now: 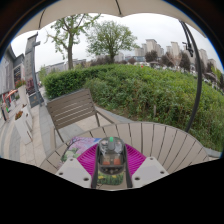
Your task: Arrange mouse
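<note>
One claw (111,172), fingers gripping one mouse (111,158)

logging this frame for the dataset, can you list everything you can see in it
round wooden slatted table: one, pale wood, under and ahead of the gripper
translucent computer mouse: one, clear greenish-grey, on the table between the gripper's fingers
wooden slatted chair: one, brown, beyond the table on the paved patch
green hedge and grass bank: one stretch, green, behind the chair
trees: at least two, green, beyond the hedge
tall buildings: several, grey, far behind the trees
canopy edge: one, pale, overhead
gripper: one, white fingers with magenta pads, close around the mouse; whether both pads press on it cannot be told
</note>
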{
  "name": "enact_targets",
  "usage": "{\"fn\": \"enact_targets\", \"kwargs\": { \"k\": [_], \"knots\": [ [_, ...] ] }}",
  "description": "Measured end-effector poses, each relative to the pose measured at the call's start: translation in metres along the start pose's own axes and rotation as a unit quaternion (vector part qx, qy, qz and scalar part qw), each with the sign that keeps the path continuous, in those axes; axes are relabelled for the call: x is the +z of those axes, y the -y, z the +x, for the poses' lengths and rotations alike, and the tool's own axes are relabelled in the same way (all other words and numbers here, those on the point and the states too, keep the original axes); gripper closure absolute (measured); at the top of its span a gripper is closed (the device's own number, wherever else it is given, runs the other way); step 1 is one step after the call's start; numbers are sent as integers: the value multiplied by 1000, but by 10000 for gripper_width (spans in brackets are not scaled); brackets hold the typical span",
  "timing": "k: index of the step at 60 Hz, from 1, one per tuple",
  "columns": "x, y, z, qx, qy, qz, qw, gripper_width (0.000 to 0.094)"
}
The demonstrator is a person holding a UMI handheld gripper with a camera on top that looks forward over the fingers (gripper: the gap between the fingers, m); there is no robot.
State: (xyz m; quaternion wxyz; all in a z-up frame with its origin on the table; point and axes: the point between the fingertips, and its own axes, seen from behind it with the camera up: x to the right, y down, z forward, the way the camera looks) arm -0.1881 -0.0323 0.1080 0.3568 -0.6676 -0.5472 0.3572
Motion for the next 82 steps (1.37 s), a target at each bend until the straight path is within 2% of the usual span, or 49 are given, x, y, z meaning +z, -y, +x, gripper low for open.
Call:
{"fn": "enact_targets", "kwargs": {
  "k": [7,13,19,22,25,27,33,41,58,64,82],
  "knots": [
    [59,-20,-52,28,23,-31,999,543],
    [96,-49,-69,8,3,-47,999,519],
    [113,-86,-76,0,-5,-83,997,459],
    [111,-89,-77,-14,-8,-82,996,344],
    [103,-85,-69,-36,-32,-81,996,65],
    [94,-80,-67,-48,-41,-77,995,112],
    [57,-62,-63,-53,-45,-80,994,86],
    [-32,-49,-52,-38,-51,-100,993,87],
    [-223,-89,-6,-41,-78,-153,984,84],
    [-262,-100,6,-44,-78,-150,985,84],
    [-324,-125,34,-33,-69,-141,987,80]
  ]
}}
